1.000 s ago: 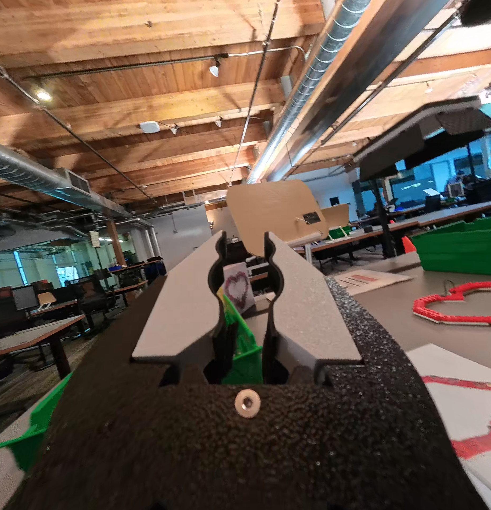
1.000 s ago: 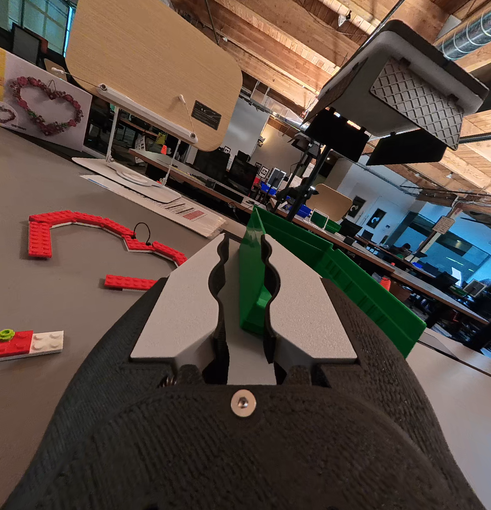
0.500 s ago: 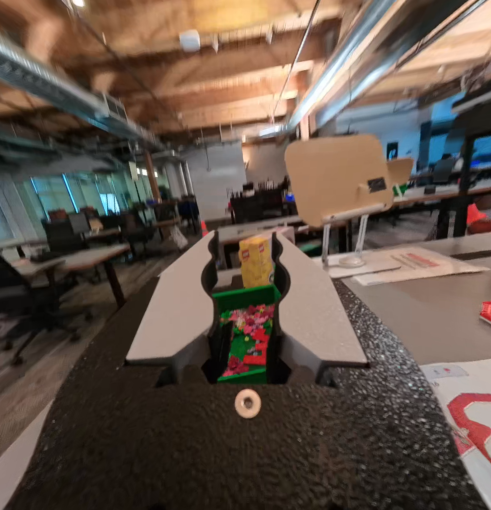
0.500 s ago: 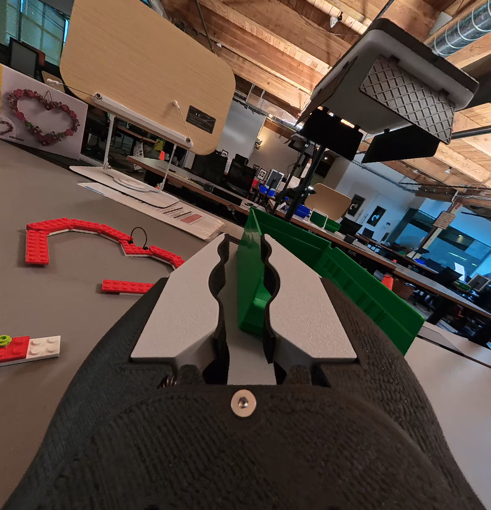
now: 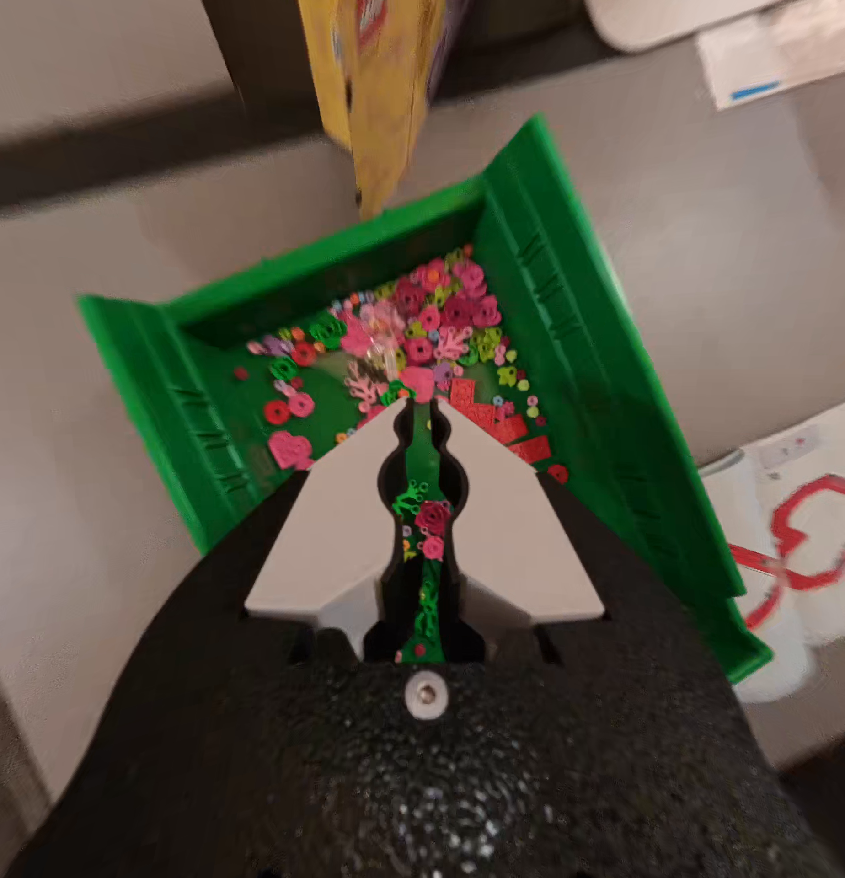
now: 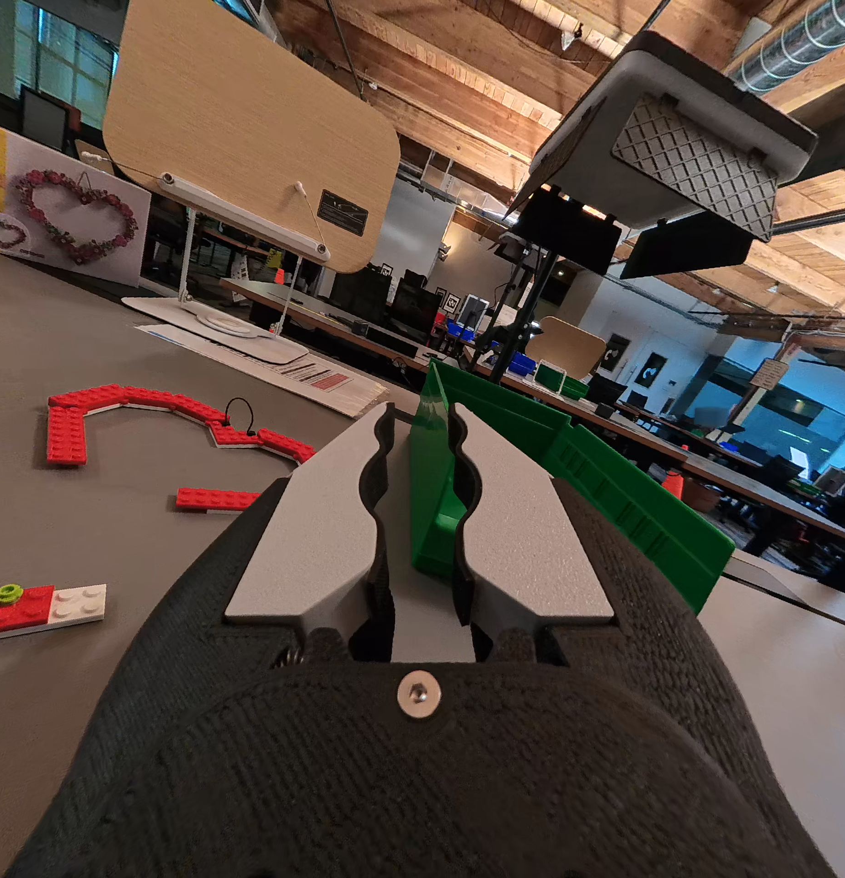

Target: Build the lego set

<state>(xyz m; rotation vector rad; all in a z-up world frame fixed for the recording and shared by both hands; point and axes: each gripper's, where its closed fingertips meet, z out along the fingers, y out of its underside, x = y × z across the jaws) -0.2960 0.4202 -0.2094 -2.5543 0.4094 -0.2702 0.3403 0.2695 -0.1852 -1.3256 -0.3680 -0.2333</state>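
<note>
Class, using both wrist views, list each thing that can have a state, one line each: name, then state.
left gripper: open, empty, pointing down into its bin.
right gripper: open, empty, low over the table.
green bin: upright, open-topped, holding loose flower pieces and red plates.
red heart frame: flat on the table, incomplete, black loop attached.
loose red plate: flat, unattached.
red-and-white plate piece: flat, green stud on top.
wooden book stand: upright, tilted back.

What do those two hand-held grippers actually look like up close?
Both look alike. The left hand-held gripper has a rough, speckled black body, two pale grey wedge-shaped fingers with wavy black inner edges, and one silver screw. The right hand-held gripper matches, though its black shell looks finely ribbed. No cables or sleeves show.
</note>
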